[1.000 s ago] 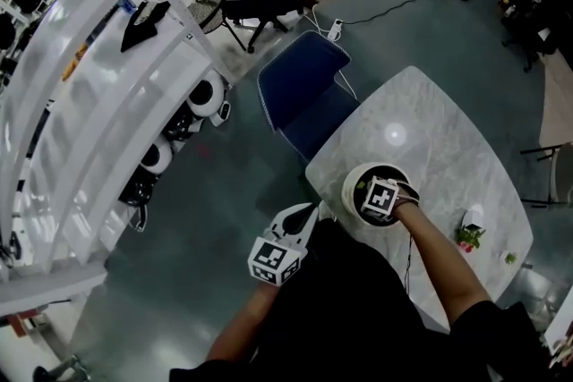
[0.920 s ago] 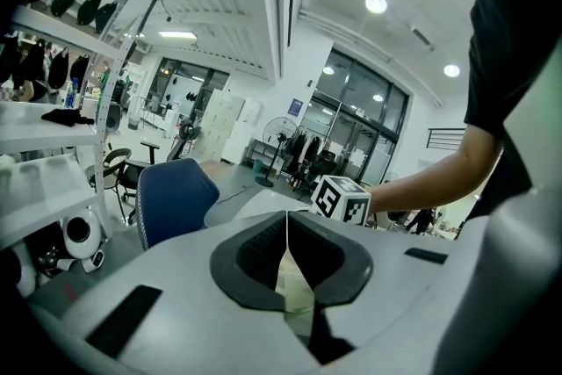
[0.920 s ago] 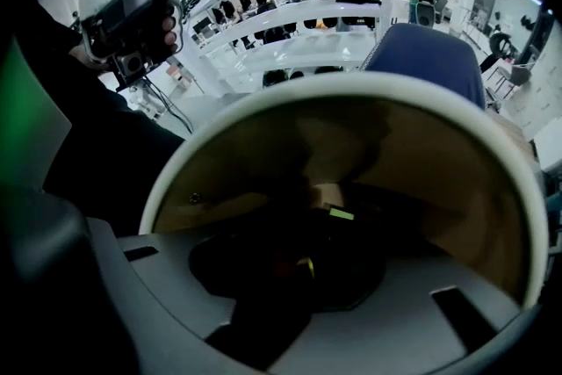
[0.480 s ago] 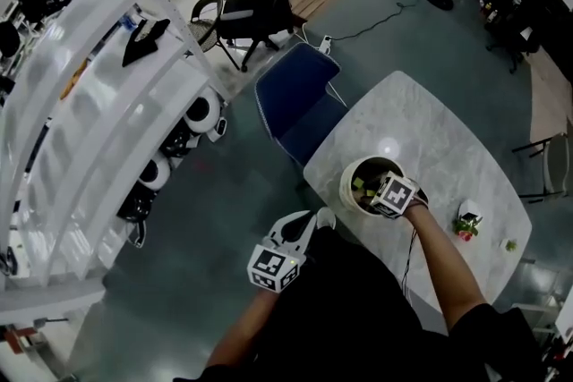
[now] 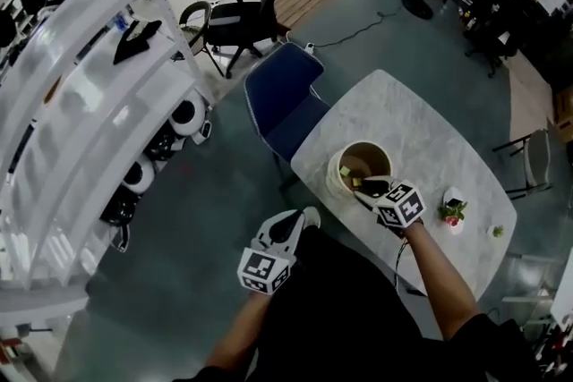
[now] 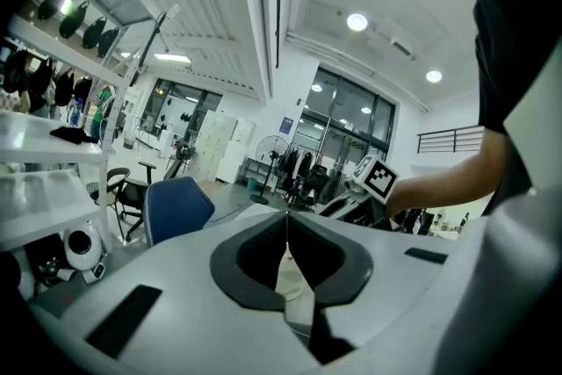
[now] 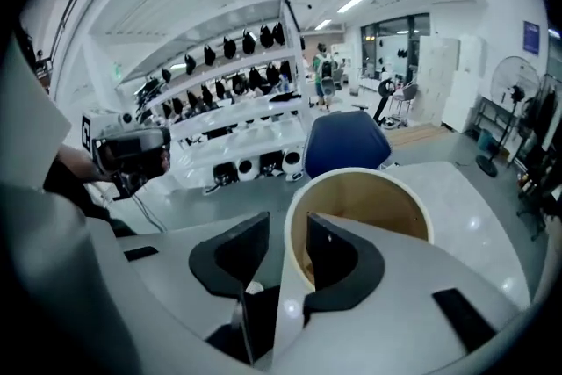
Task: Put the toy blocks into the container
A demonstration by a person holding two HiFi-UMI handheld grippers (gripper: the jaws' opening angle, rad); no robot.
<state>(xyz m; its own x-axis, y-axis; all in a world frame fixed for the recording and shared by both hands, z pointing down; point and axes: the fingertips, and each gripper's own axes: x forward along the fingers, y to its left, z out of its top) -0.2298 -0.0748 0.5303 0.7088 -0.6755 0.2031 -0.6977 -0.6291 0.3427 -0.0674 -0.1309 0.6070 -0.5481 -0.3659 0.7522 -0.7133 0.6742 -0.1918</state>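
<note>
Head view, count: two grippers, one container, one desk, two chairs. The cream round container [image 5: 334,177] stands on the pale marble desk [image 5: 421,125] near its left edge. In its open mouth lie toy blocks [image 5: 357,182], yellow-green; their number cannot be told. Two small things lie on the desk, well apart from the container to its right: a red-and-green piece [image 5: 451,210] and a green piece [image 5: 497,231]. A blue chair [image 5: 285,92] stands at the desk's far-left edge, and a black swivel chair [image 5: 235,12] stands beyond it. White shelving [image 5: 81,94] runs along the left.

The right gripper [image 5: 365,187] is at the container's near-right rim. The left gripper [image 5: 307,216] is off the desk, beside its near-left edge.

Only the gripper views settle the jaws. The left gripper view shows the left jaws closed together with nothing between them. It also shows the right gripper's marker cube, but not the inside of the container. The right gripper view shows the right jaws moderately apart and holding nothing. The container's near wall shows through their gap, and no block can be made out in its tan interior.

Against the frame a second ago: the right gripper then covered the container's mouth; it is now at the rim and the mouth is exposed. The left gripper remains off the desk.
</note>
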